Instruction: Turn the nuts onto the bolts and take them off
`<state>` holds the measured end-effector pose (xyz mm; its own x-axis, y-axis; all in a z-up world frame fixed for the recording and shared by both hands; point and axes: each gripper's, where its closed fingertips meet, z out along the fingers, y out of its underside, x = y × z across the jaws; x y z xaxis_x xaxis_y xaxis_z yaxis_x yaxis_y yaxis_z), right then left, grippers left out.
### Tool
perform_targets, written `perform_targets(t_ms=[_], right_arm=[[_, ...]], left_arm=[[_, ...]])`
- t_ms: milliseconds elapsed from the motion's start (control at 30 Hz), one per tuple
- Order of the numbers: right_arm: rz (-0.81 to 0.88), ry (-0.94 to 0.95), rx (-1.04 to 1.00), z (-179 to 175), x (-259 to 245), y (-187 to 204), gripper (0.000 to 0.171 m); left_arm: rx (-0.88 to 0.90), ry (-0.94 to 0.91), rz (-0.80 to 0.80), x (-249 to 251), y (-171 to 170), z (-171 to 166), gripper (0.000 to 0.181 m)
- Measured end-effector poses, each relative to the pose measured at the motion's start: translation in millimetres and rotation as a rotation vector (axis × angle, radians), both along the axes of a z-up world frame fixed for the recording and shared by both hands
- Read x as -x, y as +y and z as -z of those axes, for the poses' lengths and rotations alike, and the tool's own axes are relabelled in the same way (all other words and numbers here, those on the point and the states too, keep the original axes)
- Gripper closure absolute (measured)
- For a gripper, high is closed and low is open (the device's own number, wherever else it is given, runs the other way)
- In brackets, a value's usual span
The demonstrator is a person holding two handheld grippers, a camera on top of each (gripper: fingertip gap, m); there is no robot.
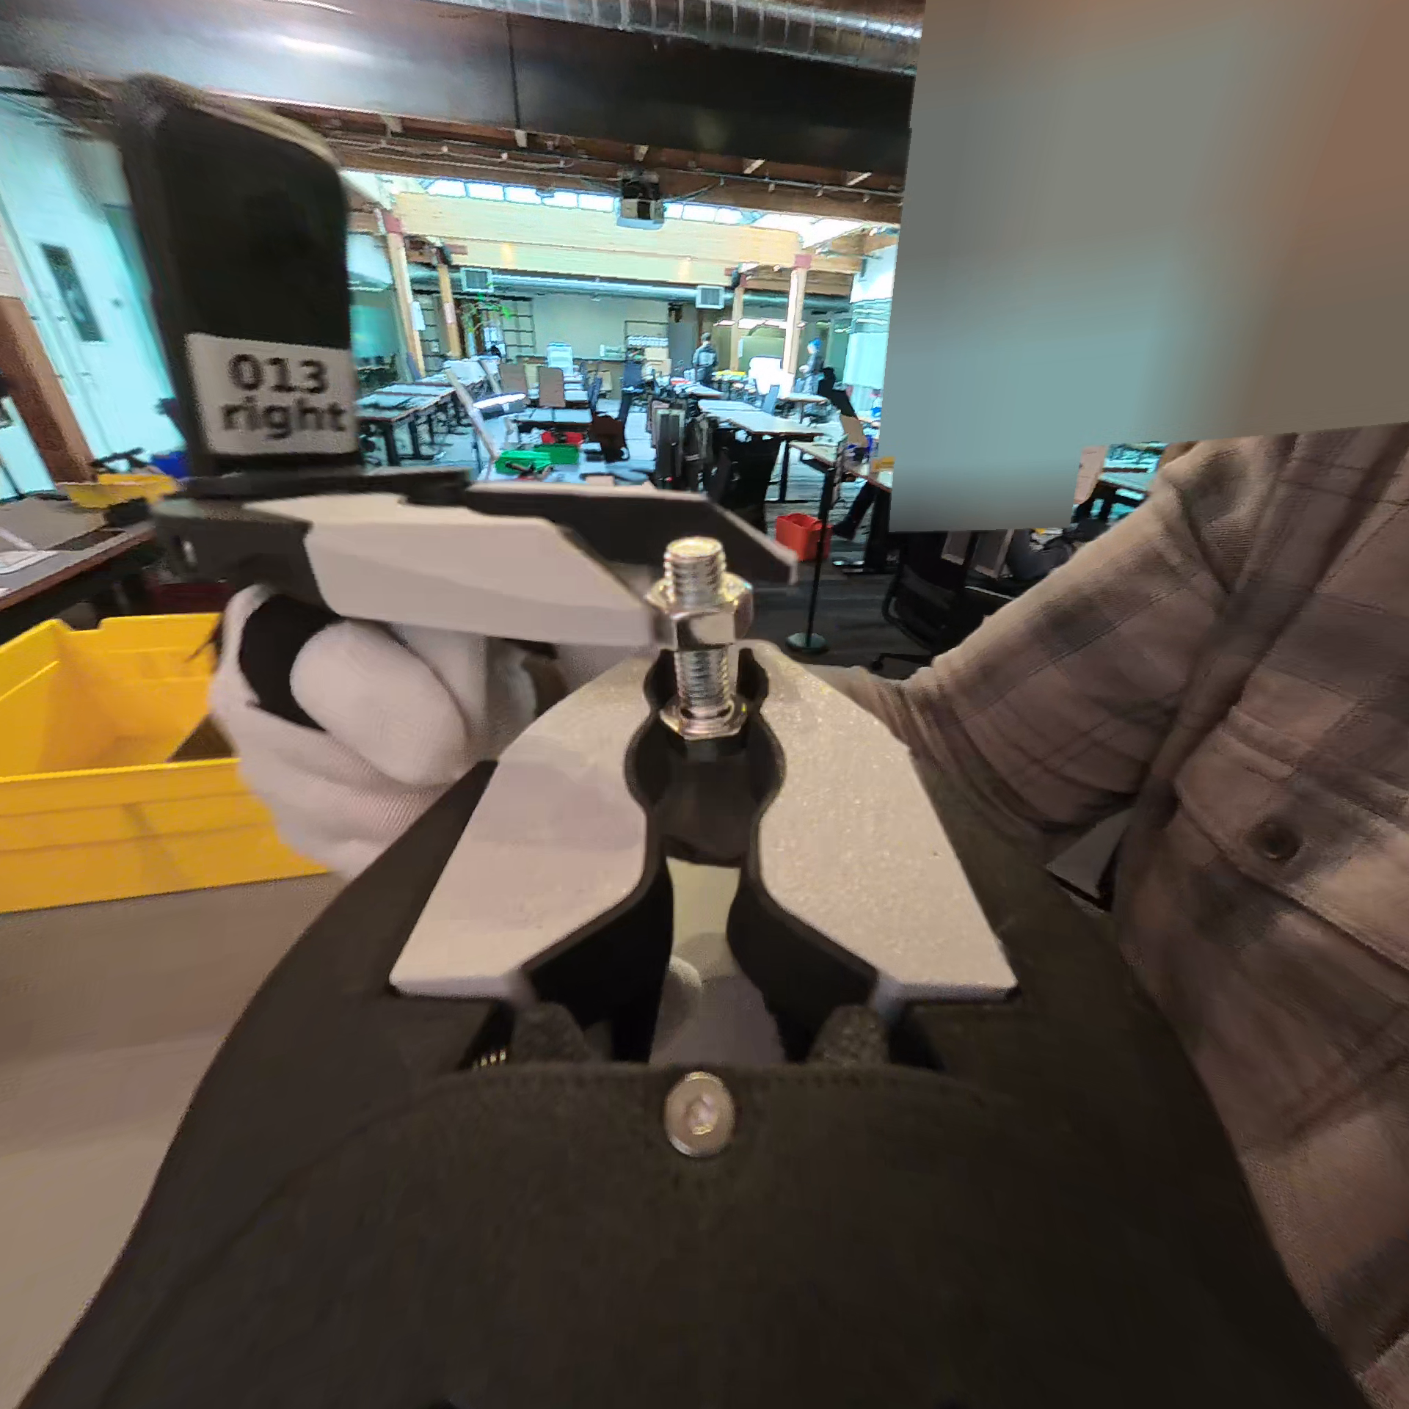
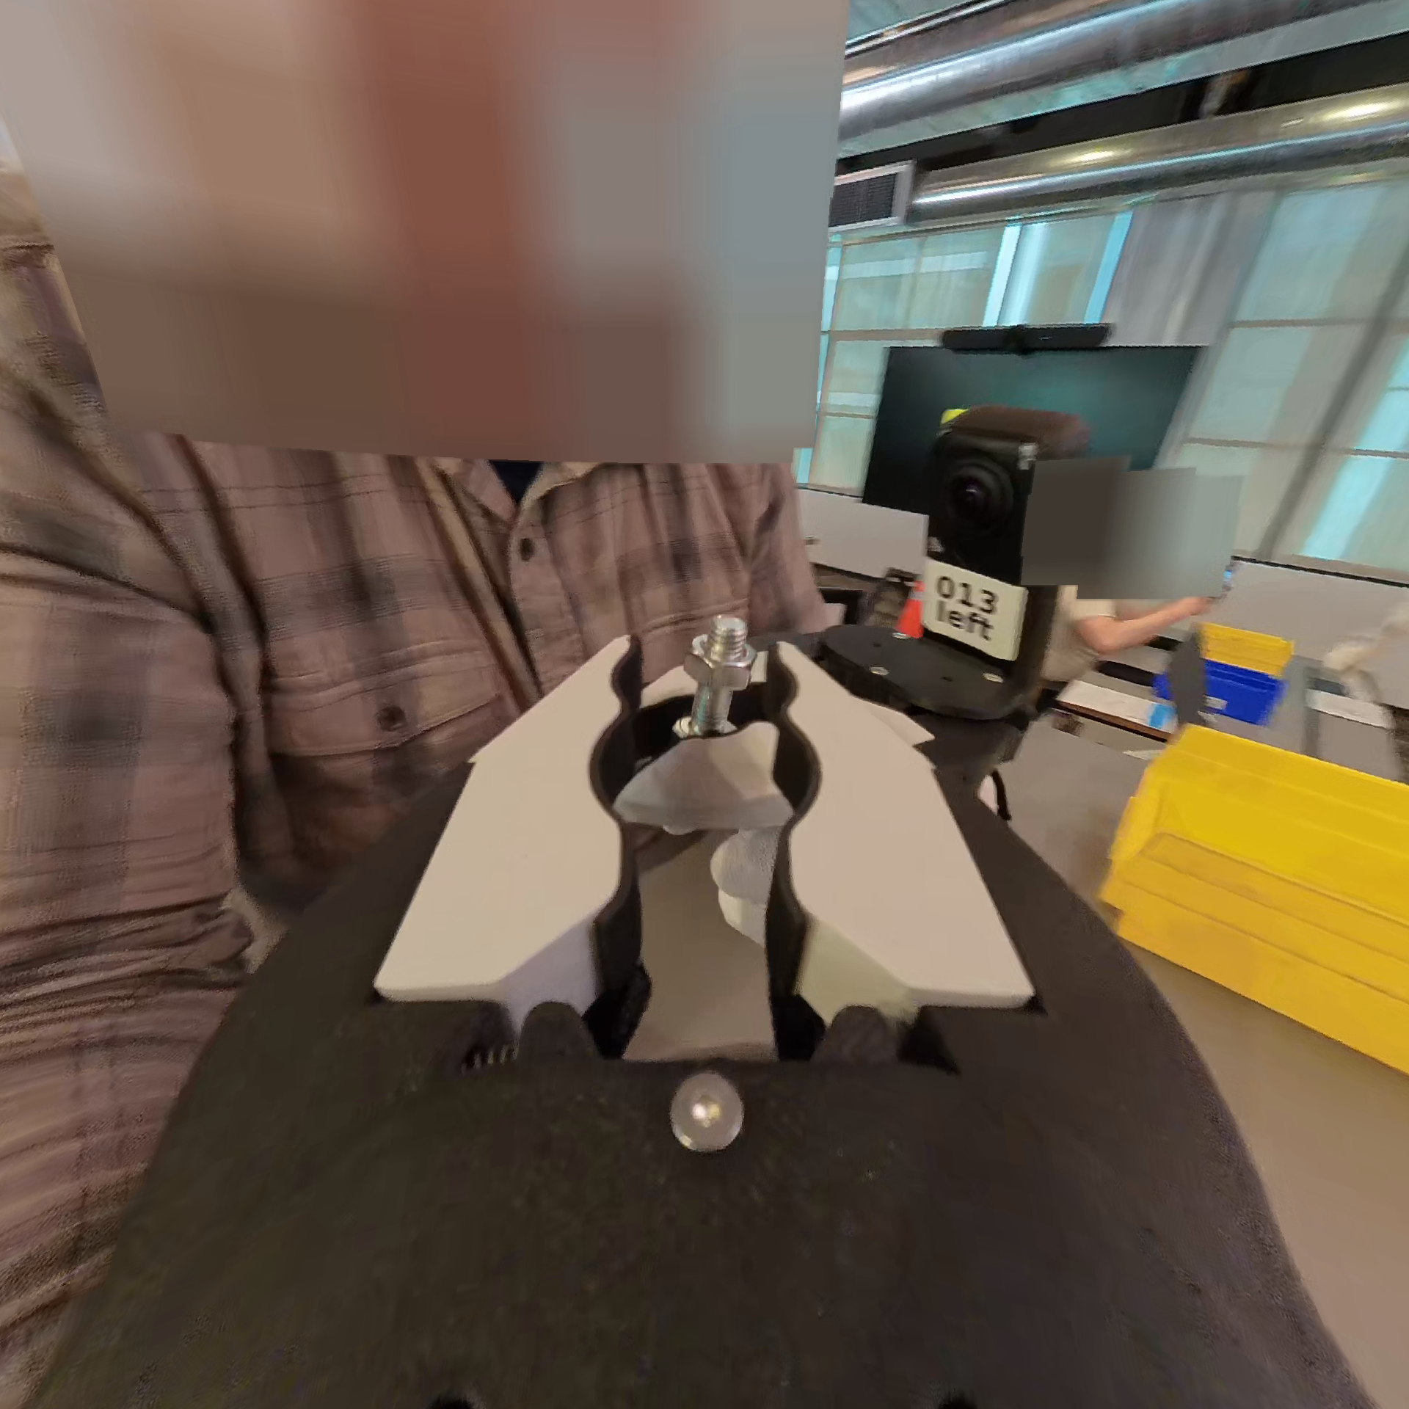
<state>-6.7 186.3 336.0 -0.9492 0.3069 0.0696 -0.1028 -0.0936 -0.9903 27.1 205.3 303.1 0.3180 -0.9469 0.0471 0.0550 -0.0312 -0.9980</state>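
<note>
A silver bolt (image 1: 698, 678) stands upright, threads up, with a hex nut (image 1: 705, 610) a short way below its top. My left gripper (image 1: 705, 690) is shut on the bolt's lower end, near its head. The right gripper (image 1: 671, 602) reaches in from the left, held by a white-gloved hand (image 1: 366, 732), and its fingers clamp the nut from both sides. In the right wrist view my right gripper (image 2: 705, 657) holds the nut (image 2: 722, 669) between its tips. The bolt (image 2: 709, 713) runs down to the left gripper's grey fingers (image 2: 686, 793) below.
A yellow bin (image 1: 114, 770) sits on the grey table (image 1: 114, 1067) at the left, and shows at the right in the right wrist view (image 2: 1258, 854), with a blue bin (image 2: 1220, 690) behind. The person's plaid-shirted torso (image 2: 229, 648) is close behind the bolt. There is about 4 cm between the tips of the two grippers.
</note>
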Motion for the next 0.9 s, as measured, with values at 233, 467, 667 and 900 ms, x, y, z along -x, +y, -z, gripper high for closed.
perform_targets(t_ms=[233,467,667,900], right_arm=[[0.479,-0.048,-0.053,6,21,14,0.119],[1.071,-0.114,-0.030,16,43,48,0.121],[1.495,-0.180,0.007,36,46,72,0.130],[1.797,-0.156,0.007,45,43,80,0.145]], left_arm=[[0.005,0.034,-0.121,15,24,9,0.165],[0.023,0.046,-0.263,32,51,22,0.165],[0.006,0.084,-0.379,41,67,32,0.166],[0.003,0.111,-0.434,41,75,42,0.166]])
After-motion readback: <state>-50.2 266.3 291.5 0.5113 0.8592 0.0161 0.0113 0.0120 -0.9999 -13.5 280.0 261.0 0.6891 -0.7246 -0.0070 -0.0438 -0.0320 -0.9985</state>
